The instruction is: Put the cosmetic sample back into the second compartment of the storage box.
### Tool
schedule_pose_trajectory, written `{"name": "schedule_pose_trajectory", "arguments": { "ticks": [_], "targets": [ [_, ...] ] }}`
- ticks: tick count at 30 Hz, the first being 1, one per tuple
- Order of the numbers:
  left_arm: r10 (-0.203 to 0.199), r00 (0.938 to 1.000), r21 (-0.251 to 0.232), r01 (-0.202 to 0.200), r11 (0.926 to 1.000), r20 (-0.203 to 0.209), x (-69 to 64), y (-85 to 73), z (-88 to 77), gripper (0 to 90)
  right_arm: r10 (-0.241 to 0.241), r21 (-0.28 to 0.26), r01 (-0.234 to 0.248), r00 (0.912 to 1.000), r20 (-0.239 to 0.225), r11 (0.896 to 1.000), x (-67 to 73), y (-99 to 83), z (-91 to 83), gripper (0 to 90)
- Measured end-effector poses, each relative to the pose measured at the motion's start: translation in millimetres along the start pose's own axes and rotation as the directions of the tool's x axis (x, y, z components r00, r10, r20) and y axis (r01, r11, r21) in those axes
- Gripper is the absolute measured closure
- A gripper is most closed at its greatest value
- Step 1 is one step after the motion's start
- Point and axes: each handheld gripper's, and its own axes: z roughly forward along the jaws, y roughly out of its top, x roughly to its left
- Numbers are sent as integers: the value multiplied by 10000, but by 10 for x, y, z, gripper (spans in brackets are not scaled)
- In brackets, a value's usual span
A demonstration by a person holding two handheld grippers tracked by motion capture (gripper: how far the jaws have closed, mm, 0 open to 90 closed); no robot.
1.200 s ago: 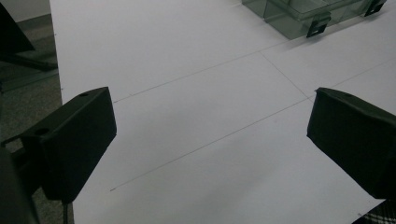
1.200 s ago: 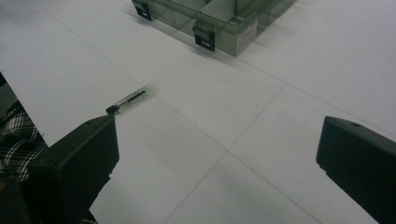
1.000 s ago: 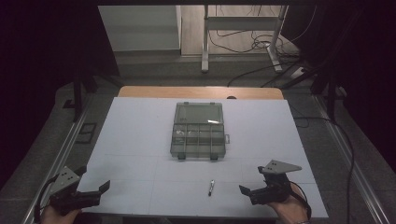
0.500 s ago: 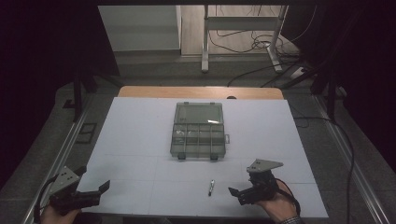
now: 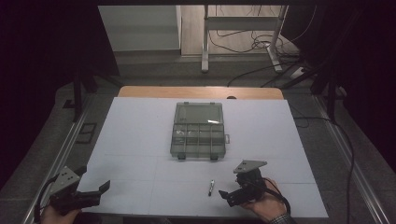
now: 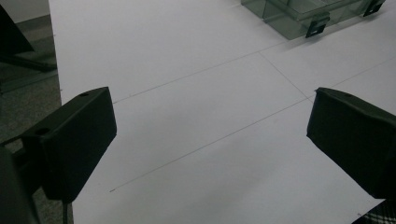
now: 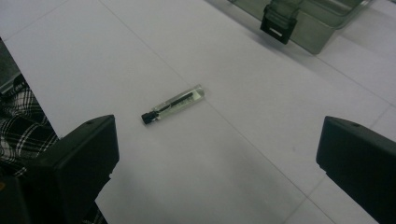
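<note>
Rolling is the likely trouble: the small clear round vial with a black cap [image 7: 172,105] lies loose on the white surface [image 5: 140,140], just ahead of the right tongs [image 5: 227,194], spread wide and empty. A glancing jaw would probably skid it away. Left tongs [image 5: 103,188] wait agape, well apart.

Left tongs [image 5: 103,187] spread wide, right tongs [image 5: 225,196] spread wide, both low

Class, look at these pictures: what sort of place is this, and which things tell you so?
Probably a lab or workshop test bench: a white-covered table marked with thin lines, loose cables on the floor, and a clear compartment box laid out for handheld grippers.
</note>
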Motion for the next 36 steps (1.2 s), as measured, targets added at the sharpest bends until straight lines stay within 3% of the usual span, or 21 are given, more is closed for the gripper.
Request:
{"name": "schedule_pose_trajectory", "arguments": {
  "ticks": [9, 36],
  "targets": [
    [45, 10000, 10, -45, 10000, 26, -2, 1, 0, 21, 162, 434, -157, 9998, -122, 9989, 47, 78, 135, 78],
    [443, 9990, 92, -444, 9990, 43, -36, 11, 14, 26, -514, 1300, 562, 9979, -400, 9899, 175, 245, 500, 433]
  ]
}}
